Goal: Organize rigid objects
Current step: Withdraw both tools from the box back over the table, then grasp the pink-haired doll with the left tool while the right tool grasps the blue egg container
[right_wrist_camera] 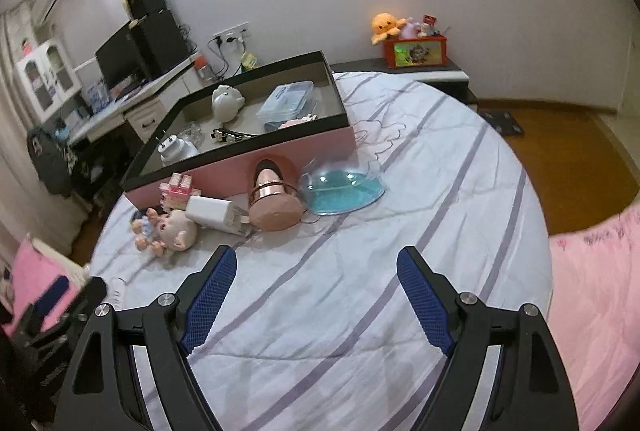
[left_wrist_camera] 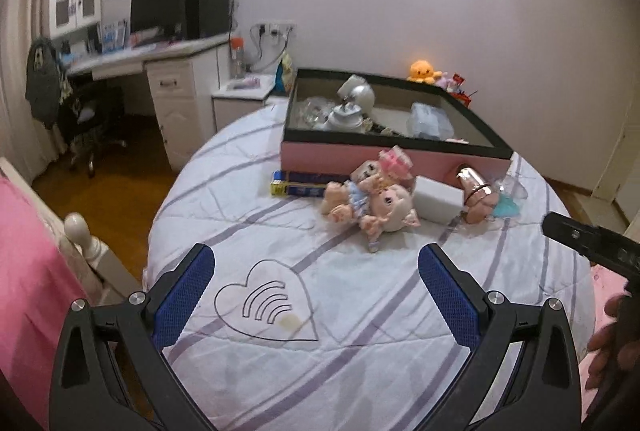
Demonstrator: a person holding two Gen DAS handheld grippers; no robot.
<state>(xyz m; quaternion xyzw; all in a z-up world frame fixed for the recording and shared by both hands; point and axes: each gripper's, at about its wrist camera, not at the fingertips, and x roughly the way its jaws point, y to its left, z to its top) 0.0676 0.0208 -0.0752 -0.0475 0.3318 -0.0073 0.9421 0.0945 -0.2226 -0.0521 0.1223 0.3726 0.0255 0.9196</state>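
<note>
Bedroom setup here: a bed with a white quilt with lavender stripes (left_wrist_camera: 280, 223), desk and black monitor (left_wrist_camera: 158, 9) off in the corner. Sitting on the quilt is a shallow pink box with a black rim (right_wrist_camera: 240, 167), and that's my reference point for everything.

Inside the box there's already a clear plastic lidded case (right_wrist_camera: 286, 99), a white rounded figurine (right_wrist_camera: 226, 102) and a silvery pot-like thing (right_wrist_camera: 176, 149), so my guess is the box is the collection bin and those are sorted. The leftovers are lined up along the box's near pink wall: a small pink-haired doll (left_wrist_camera: 370, 199) lying on its side, a white rectangular charger block (right_wrist_camera: 212, 213) next to it, a rose-gold metallic gadget with a round base (right_wrist_camera: 274, 205) tipped against the wall, and a clear dome with a blue bottom (right_wrist_camera: 340, 187) just beside that. A blue and yellow flat box (left_wrist_camera: 294, 187) is tucked at the box's foot too. They look dumped there waiting, not arranged.

Left gripper (left_wrist_camera: 316, 267) is spread wide with nothing in it, hovering over the quilt, with the doll ahead of it and a bit right of centre. Right gripper (right_wrist_camera: 316, 267) is also wide and empty, with the rose-gold gadget ahead and slightly left. Neither claw is touching anything; both are well short of the pile.
</note>
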